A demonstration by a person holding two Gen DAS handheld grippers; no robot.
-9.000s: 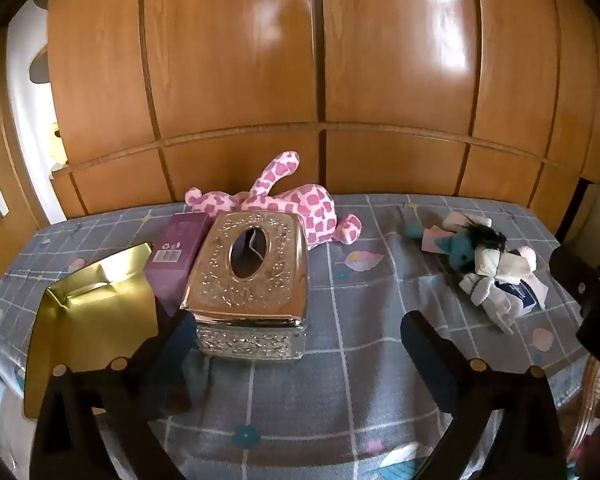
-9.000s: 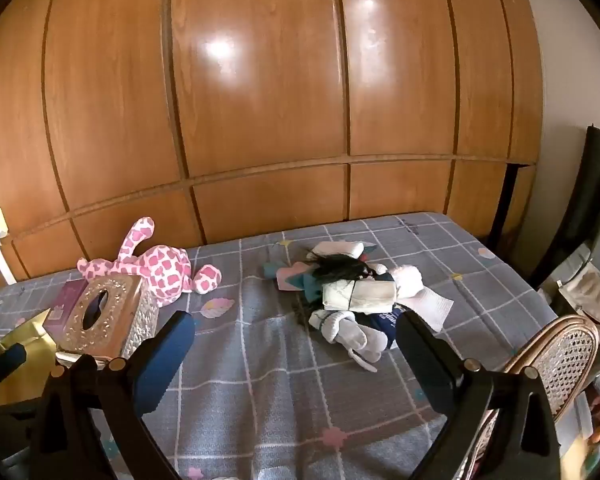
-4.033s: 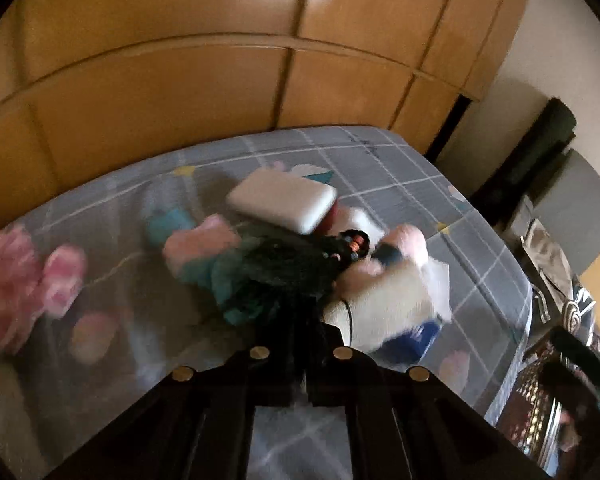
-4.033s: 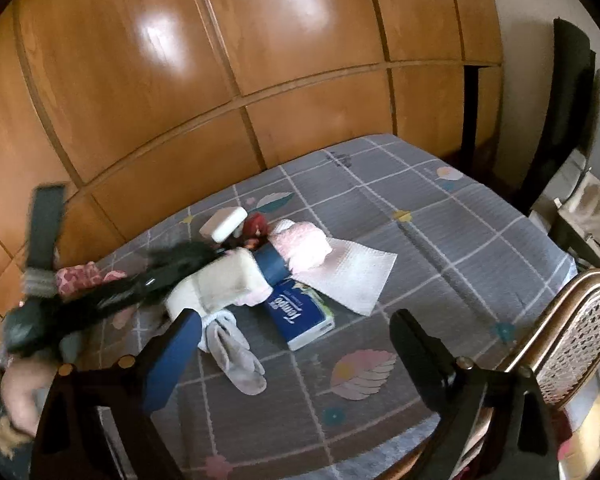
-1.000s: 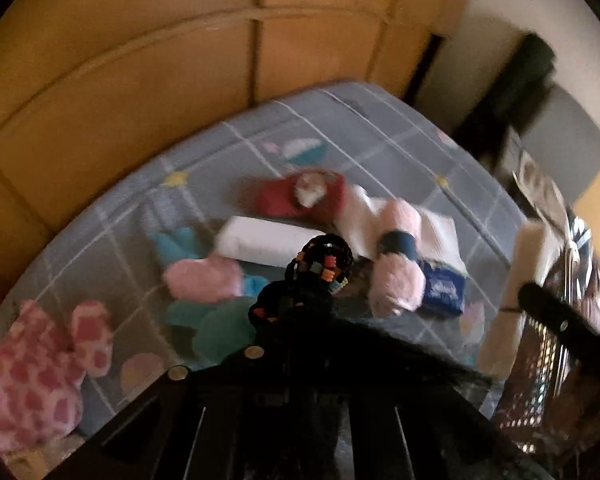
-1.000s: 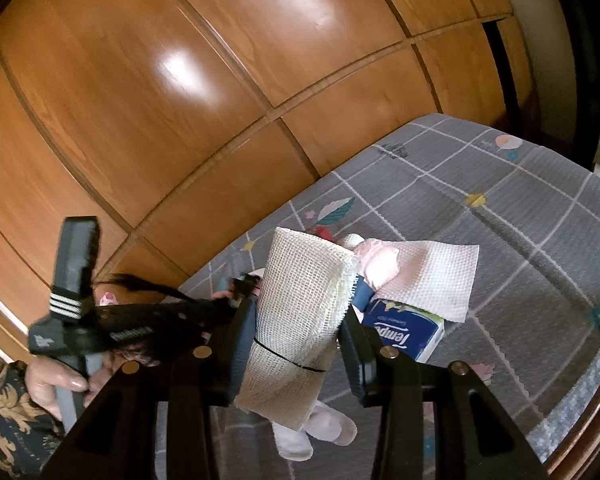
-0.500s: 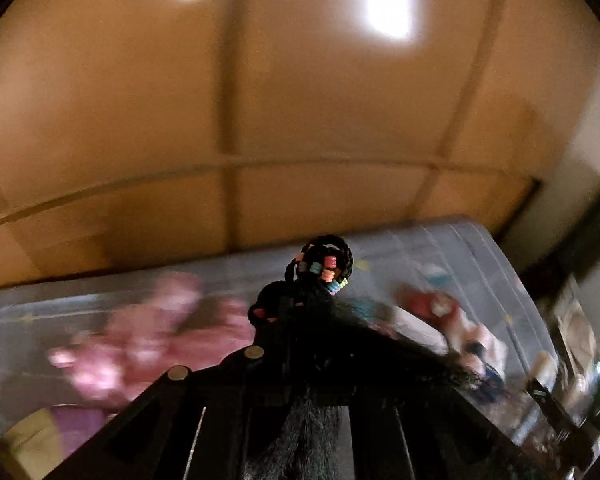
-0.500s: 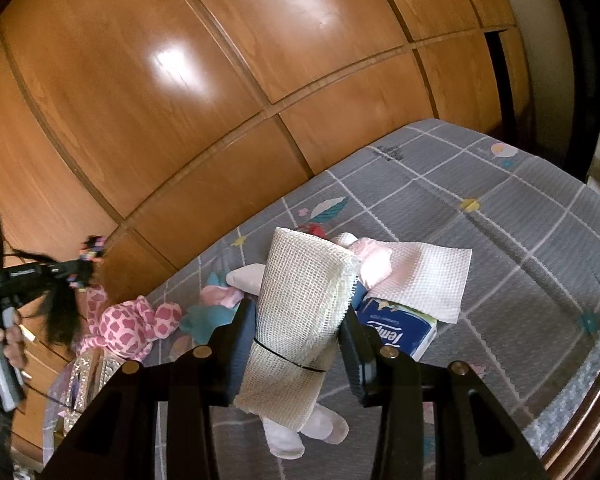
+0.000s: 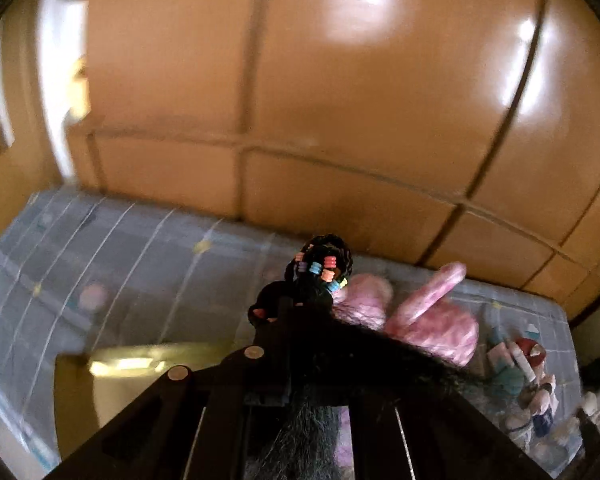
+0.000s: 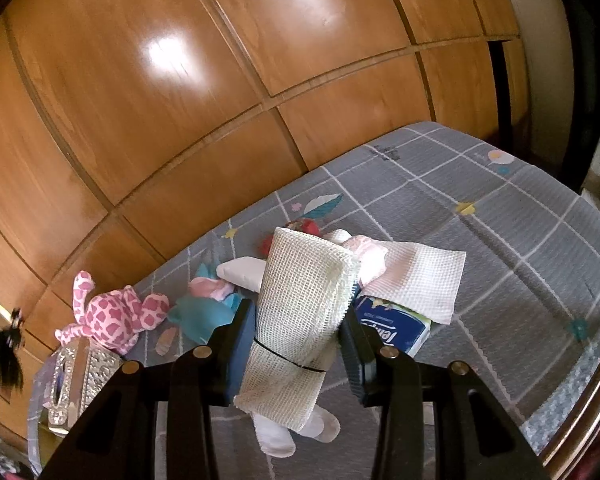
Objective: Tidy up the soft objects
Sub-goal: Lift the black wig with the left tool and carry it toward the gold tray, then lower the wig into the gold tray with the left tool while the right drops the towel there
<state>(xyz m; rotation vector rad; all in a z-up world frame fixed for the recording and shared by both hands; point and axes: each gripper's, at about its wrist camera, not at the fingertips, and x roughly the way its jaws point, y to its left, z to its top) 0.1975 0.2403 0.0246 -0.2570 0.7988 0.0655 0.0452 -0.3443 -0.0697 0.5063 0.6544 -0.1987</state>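
Progress: barely started by the look of it, two soft things lifted, nothing visibly sorted into a spot yet.
Left gripper (image 9: 296, 320): pressed together on a black hair bundle tied with a multicoloured beaded elastic (image 9: 320, 268), hanging up above the left end of the bed; hair trails back over the fingers.
Gold glossy gift bag (image 9: 112, 376): lying just below and left of that gripper, probably the drop-off, just a guess though.
Silver embossed tissue box (image 10: 76, 376): sitting on the grey checked bedspread (image 10: 500, 248) at the left end, touching the pink-and-white spotted plush toy (image 10: 112, 316).
Plush toy: not moved, lying against the wooden panelled wall (image 10: 220, 80) side.
Teal and pink fabric bits (image 10: 204, 304): on the cover in the pile, still to go.
White flat pouch (image 10: 242, 274): same, waiting, partly behind the held roll.
Right gripper (image 10: 296, 336): pinching a cream waffle-knit cloth roll with a black band (image 10: 300, 312), held up over the pile, well off the bed.
White socks (image 10: 296, 436): below the roll on the cover, untouched.
Blue tissue packet (image 10: 392, 328): tucked under the white paper towel sheet (image 10: 420, 280), both left.
Red and pink rolled bits (image 10: 364, 248): behind the roll, too hidden to say much.
Left to do: pretty much the whole pile, plus parking both held items.
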